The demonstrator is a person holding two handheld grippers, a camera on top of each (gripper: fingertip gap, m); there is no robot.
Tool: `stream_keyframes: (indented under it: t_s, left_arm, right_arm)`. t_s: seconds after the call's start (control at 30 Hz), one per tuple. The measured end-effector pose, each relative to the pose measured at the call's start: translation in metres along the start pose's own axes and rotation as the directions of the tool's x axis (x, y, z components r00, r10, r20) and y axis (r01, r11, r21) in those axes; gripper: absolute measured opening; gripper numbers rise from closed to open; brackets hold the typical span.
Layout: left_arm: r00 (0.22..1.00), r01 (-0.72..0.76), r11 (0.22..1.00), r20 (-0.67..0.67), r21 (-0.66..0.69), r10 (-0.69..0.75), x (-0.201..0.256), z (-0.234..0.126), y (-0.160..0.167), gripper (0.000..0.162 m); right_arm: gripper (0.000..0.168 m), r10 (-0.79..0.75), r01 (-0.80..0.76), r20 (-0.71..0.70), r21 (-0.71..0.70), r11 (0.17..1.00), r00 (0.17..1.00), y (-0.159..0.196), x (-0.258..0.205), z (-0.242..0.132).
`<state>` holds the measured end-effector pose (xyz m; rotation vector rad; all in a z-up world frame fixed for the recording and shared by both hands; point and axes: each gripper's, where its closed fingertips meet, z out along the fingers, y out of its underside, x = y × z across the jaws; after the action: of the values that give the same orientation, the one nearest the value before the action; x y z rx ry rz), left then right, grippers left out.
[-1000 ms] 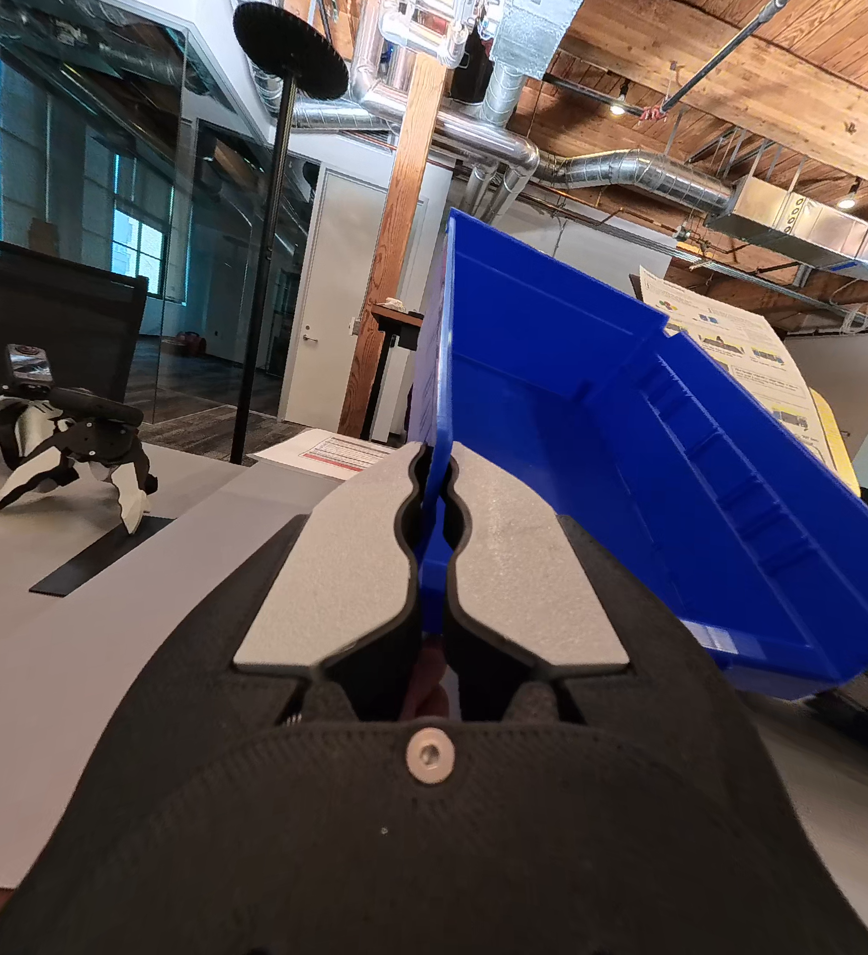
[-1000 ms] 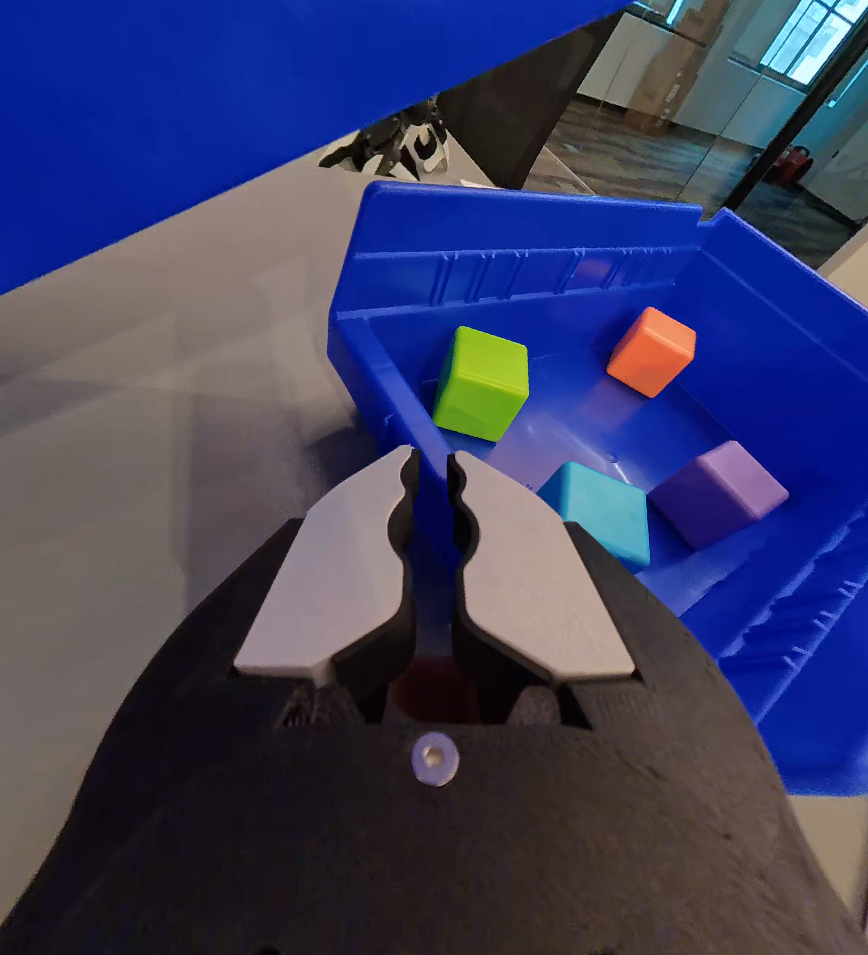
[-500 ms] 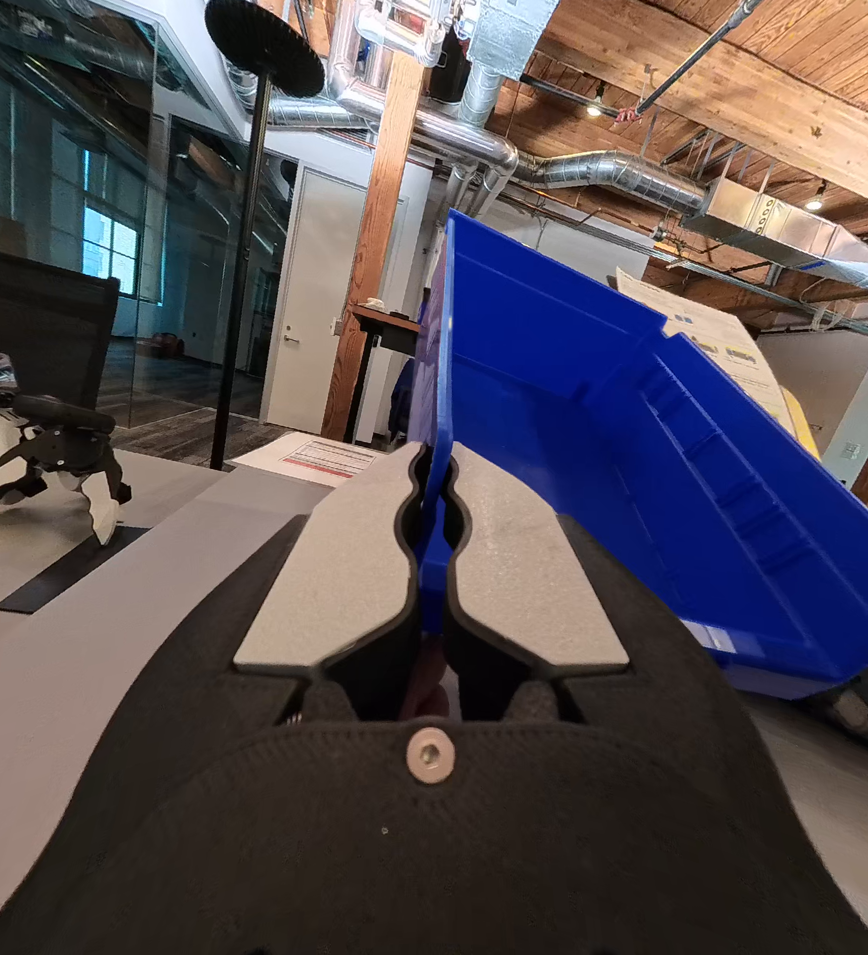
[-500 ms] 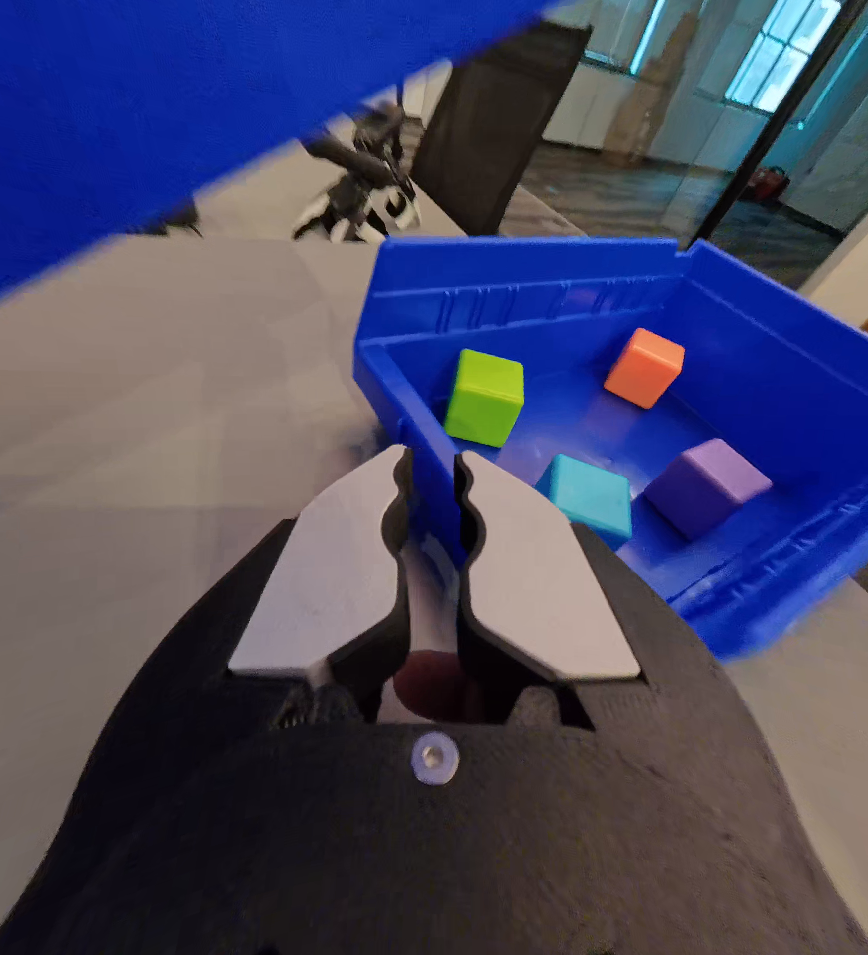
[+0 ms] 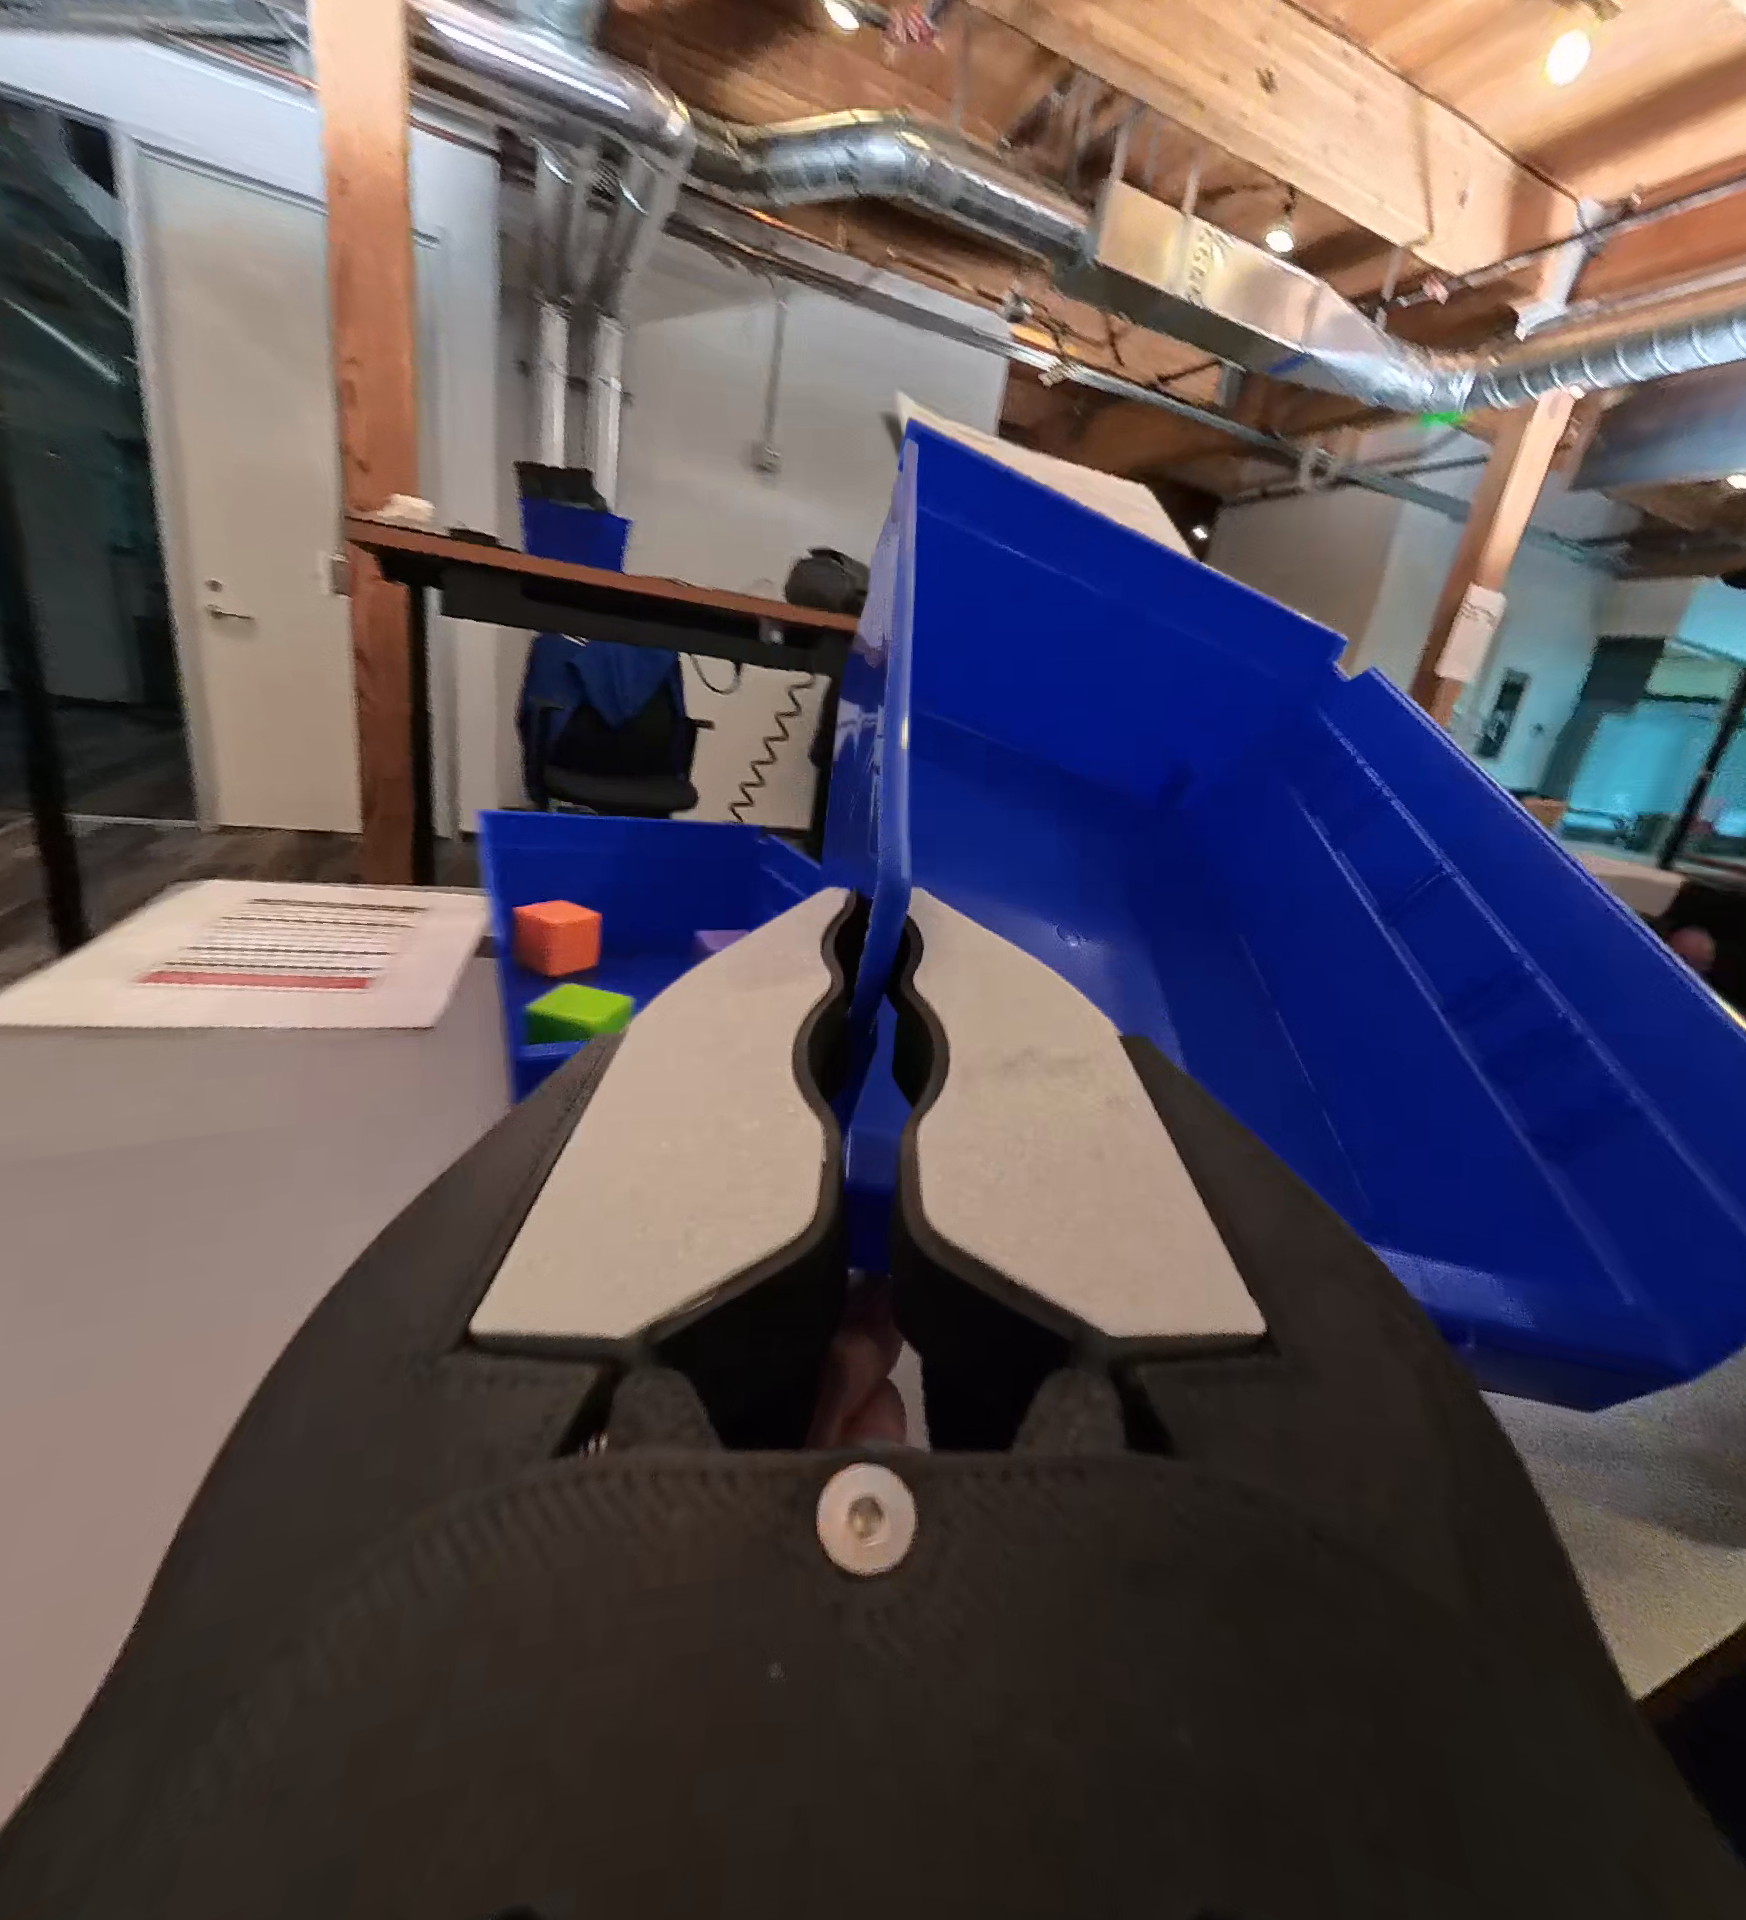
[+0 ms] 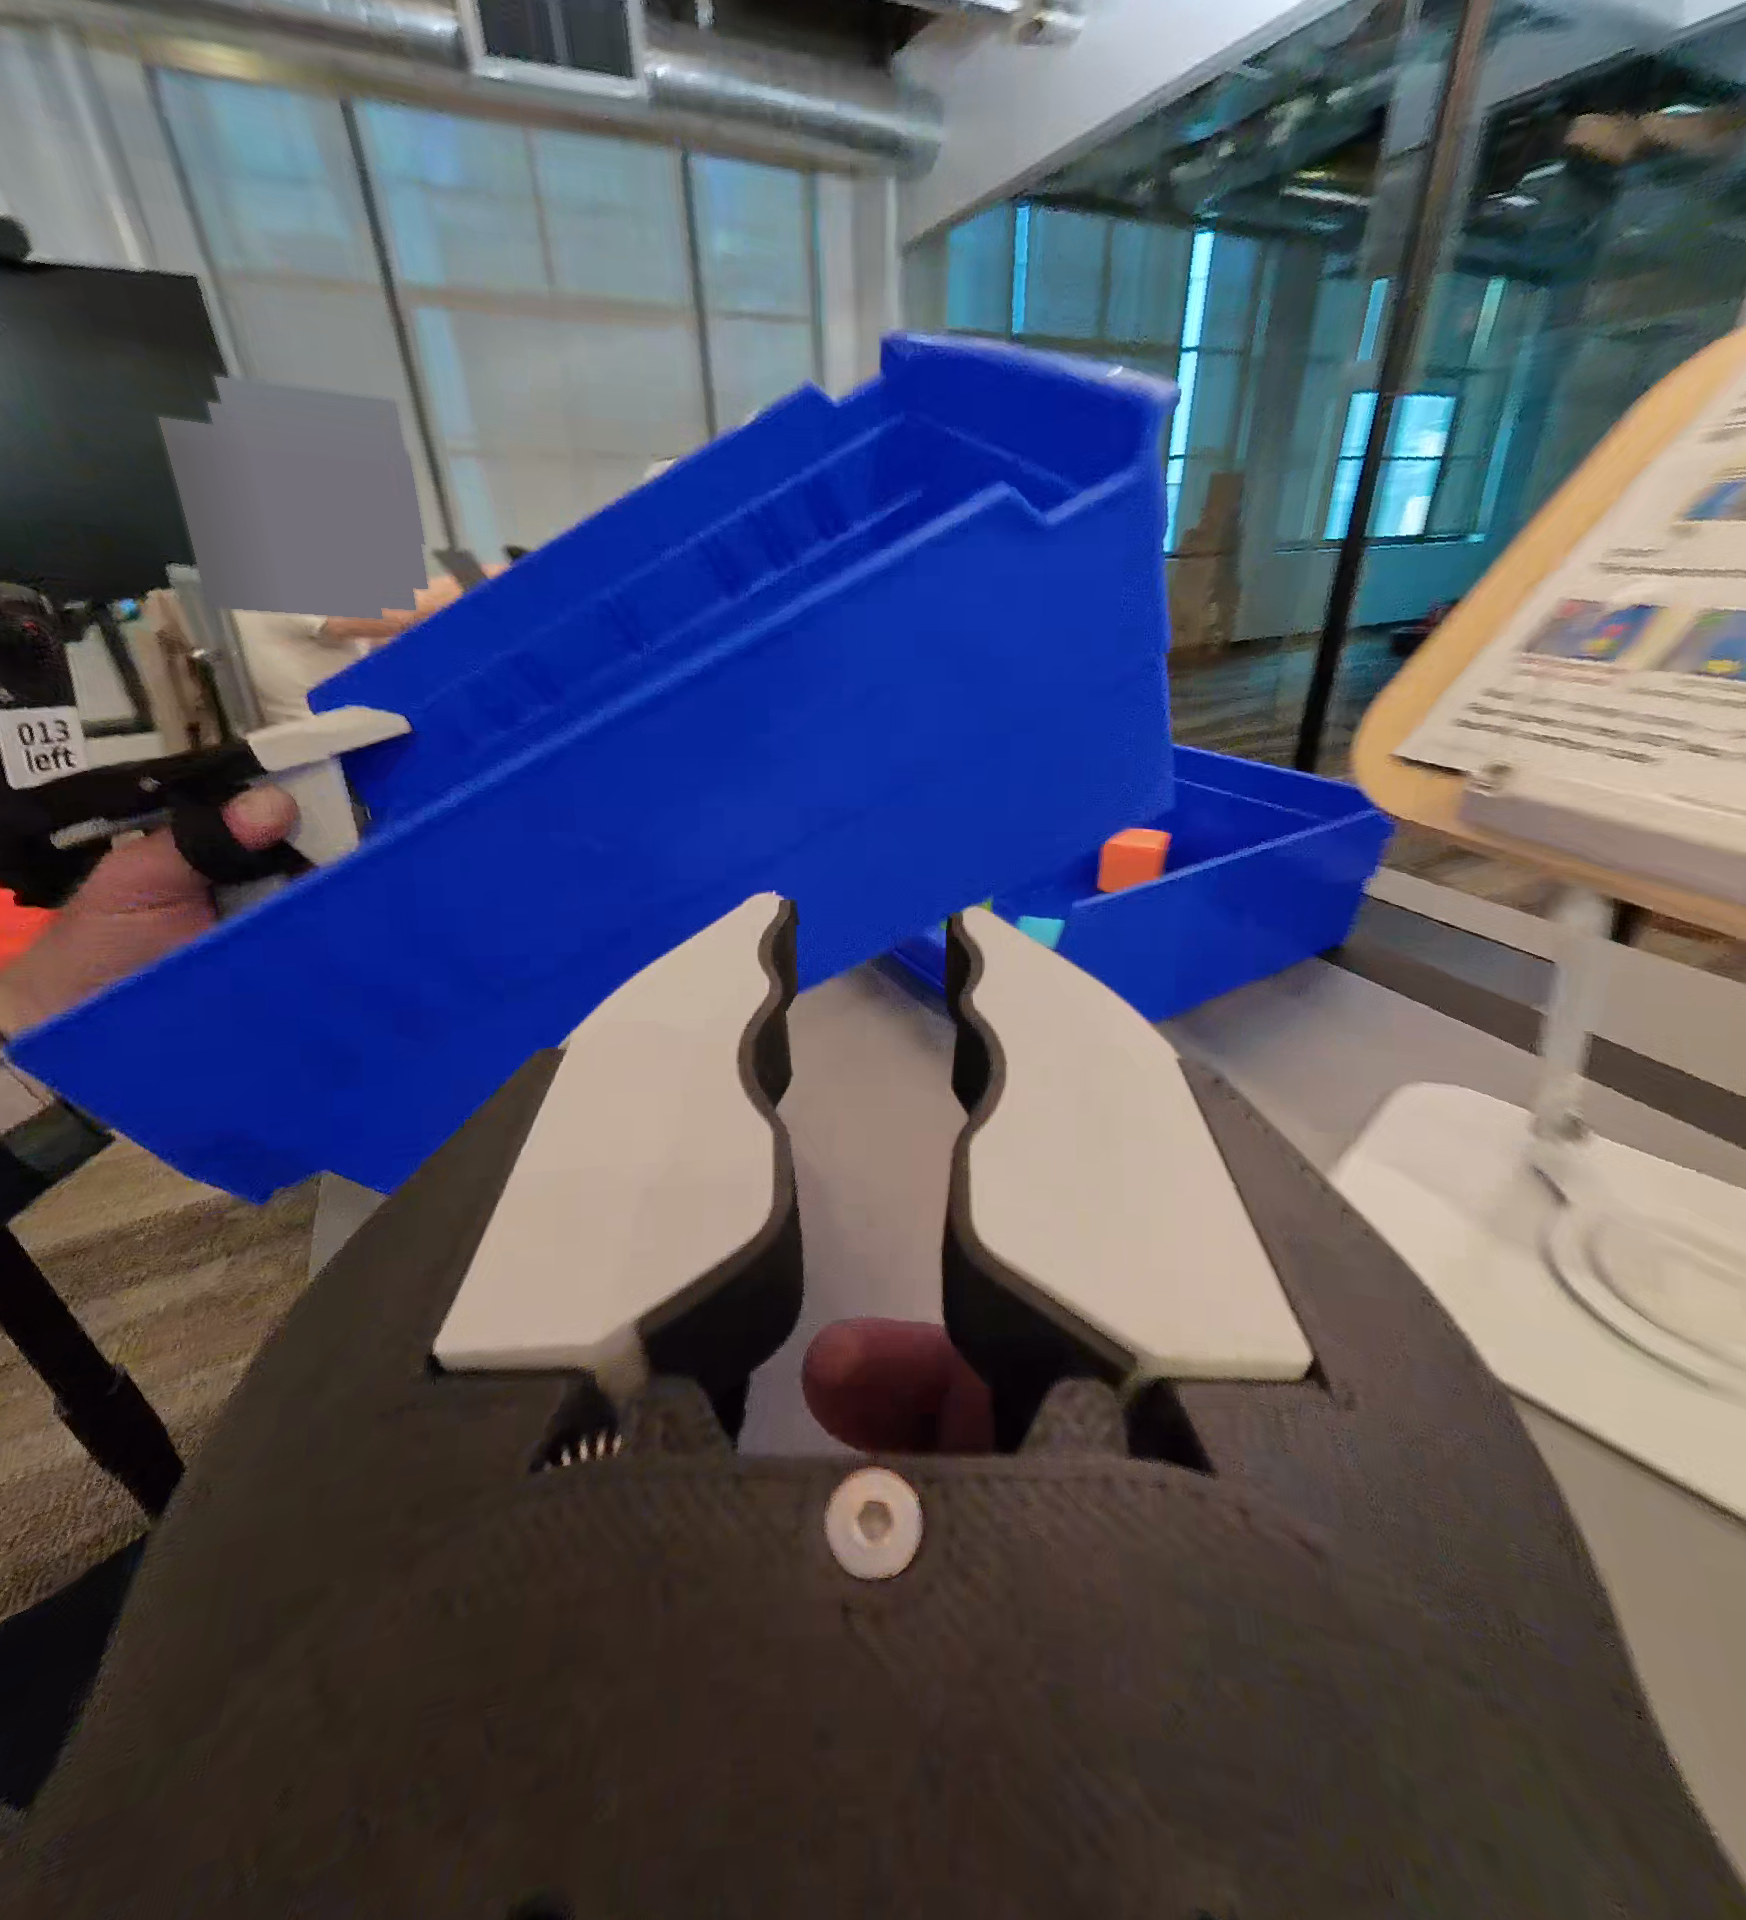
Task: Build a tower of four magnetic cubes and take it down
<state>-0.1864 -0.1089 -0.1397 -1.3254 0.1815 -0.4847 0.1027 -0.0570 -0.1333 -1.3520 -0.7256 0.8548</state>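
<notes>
Left gripper (image 5: 877,935) clamping wall of empty blue bin (image 5: 1368,935), holding it tilted in air. Right gripper (image 6: 871,935) hanging open, gripping nothing. Second bin (image 6: 1253,894) sitting on table (image 5: 121,1195), holding orange cube (image 5: 557,935) and green cube (image 5: 578,1013).

Raised empty bin (image 6: 744,727) blocks way to cube bin (image 6: 1253,904) behind.

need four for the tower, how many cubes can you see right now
4, all in the blue bin on the table: orange cube, green cube, a sliver of purple cube, and a teal cube only in the right wrist view. More could be hidden behind the lifted bin.
</notes>
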Motion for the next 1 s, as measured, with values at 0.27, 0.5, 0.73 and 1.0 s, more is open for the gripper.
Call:
stream_keyframes:
  t_s: [0.27,0.5,0.73,1.0]
  left_arm:
    - [0.964,0.091,0.979,-0.23,-0.18,-0.132,0.111,0.102,0.072,0.003]
    - [0.906,0.111,0.929,-0.348,-0.353,-0.24,0.196,0.16,0.13,0.003]
    - [0.879,0.062,0.869,-0.385,-0.491,-0.281,0.253,0.196,0.18,0.004]
    - [0.875,0.058,0.841,-0.379,-0.538,-0.302,0.272,0.215,0.206,0.006]
  right_arm:
    - [0.048,0.111,-0.111,-0.237,0.015,0.994,0.965,0.009,0.037,-0.111]
    - [0.048,0.24,-0.228,-0.401,0.078,0.971,0.884,0.028,0.076,-0.204]
    - [0.027,0.297,-0.338,-0.52,0.016,0.941,0.801,0.062,0.121,-0.259]
    - [0.04,0.334,-0.418,-0.534,-0.039,0.908,0.776,0.079,0.151,-0.277]
